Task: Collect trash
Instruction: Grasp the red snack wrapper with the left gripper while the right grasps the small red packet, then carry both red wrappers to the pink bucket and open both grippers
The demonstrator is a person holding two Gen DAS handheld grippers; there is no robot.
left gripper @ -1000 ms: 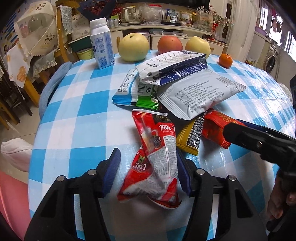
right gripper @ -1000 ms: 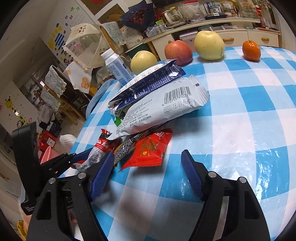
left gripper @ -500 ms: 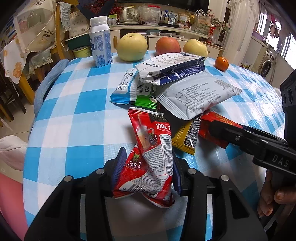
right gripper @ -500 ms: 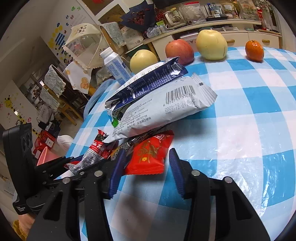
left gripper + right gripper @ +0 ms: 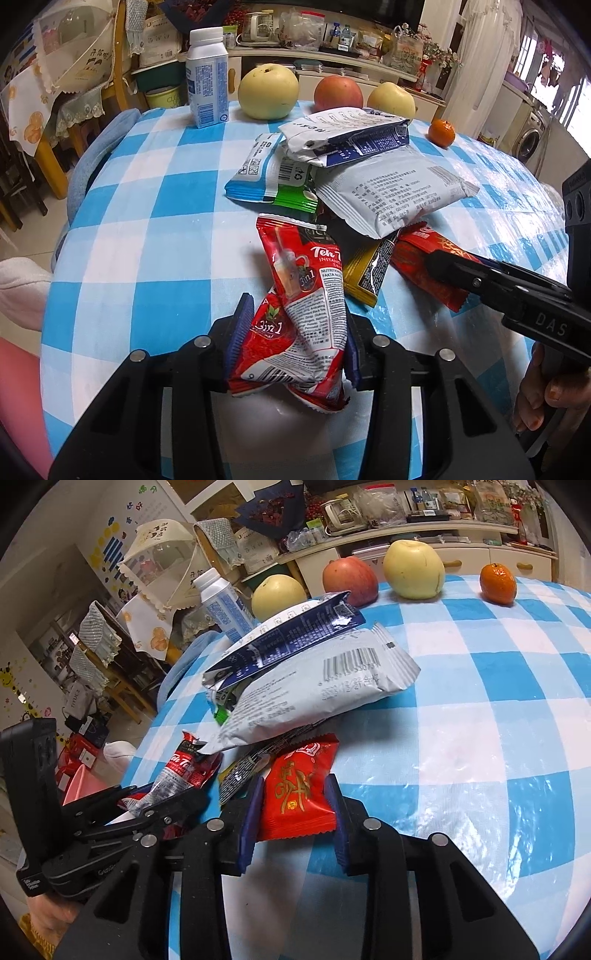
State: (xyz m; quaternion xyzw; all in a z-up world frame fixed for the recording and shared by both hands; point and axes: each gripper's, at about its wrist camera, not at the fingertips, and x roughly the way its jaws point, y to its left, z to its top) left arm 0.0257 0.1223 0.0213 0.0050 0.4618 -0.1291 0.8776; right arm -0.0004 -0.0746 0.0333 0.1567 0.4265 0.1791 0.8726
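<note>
Since a second ago both claws have narrowed onto wrappers. The left claw now pinches the red tea sachet at the near edge of the checked table; the right claw grips the red snack packet, just right of it. Both claws reach forward, low over the table

yellow wrapper half under grey packet; green sachet mostly covered
</note>
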